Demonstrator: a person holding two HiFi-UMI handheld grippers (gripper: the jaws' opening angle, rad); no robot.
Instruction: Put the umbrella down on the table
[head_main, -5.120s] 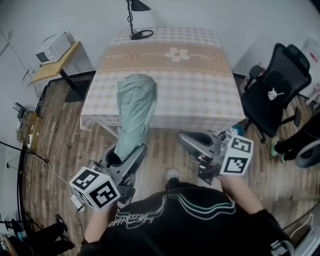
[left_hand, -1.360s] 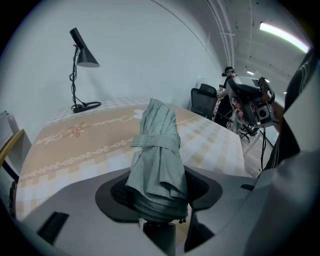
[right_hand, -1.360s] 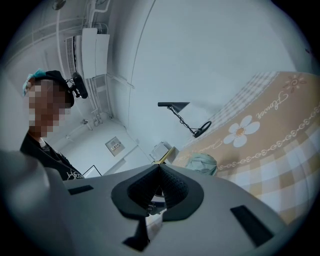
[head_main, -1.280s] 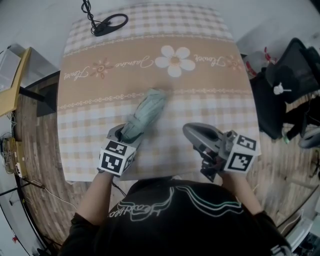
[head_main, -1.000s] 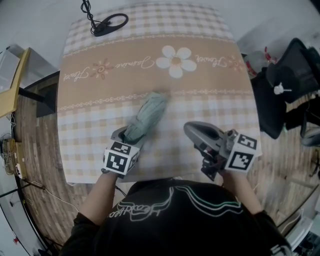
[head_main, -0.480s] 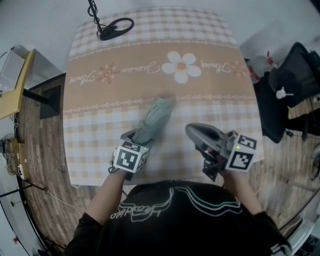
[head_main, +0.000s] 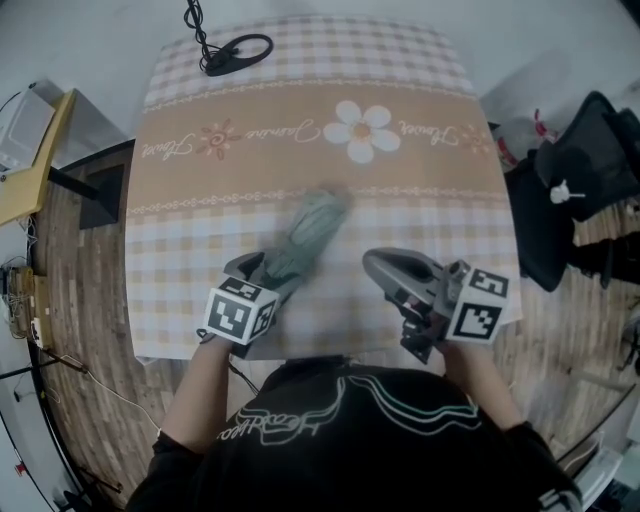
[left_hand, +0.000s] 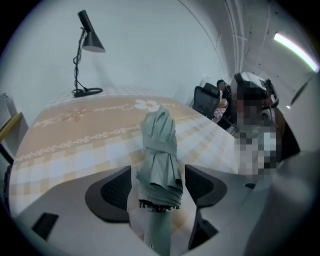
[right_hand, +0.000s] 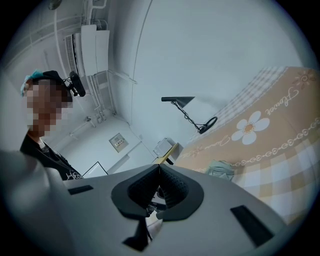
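Umbrella (head_main: 306, 232) lies on table (head_main: 420, 185). Left gripper (head_main: 264, 274) fingers (left_hand: 112, 190), just opening, stand spread beside it. Right gripper (head_main: 386, 268) fingers (right_hand: 173, 188) are pressed together, empty.

The umbrella (head_main: 305, 235) lies on the table (head_main: 420, 170) left of the middle, handle end toward the near edge, tip slanting toward the far right corner. The left gripper (head_main: 262, 268) sits at the near edge. Its fingers (left_hand: 112, 190) have just been opening and stand either side of the handle end. The right gripper (head_main: 385, 268) is above the near right part. A lamp (head_main: 235, 50) stands at the far left corner.
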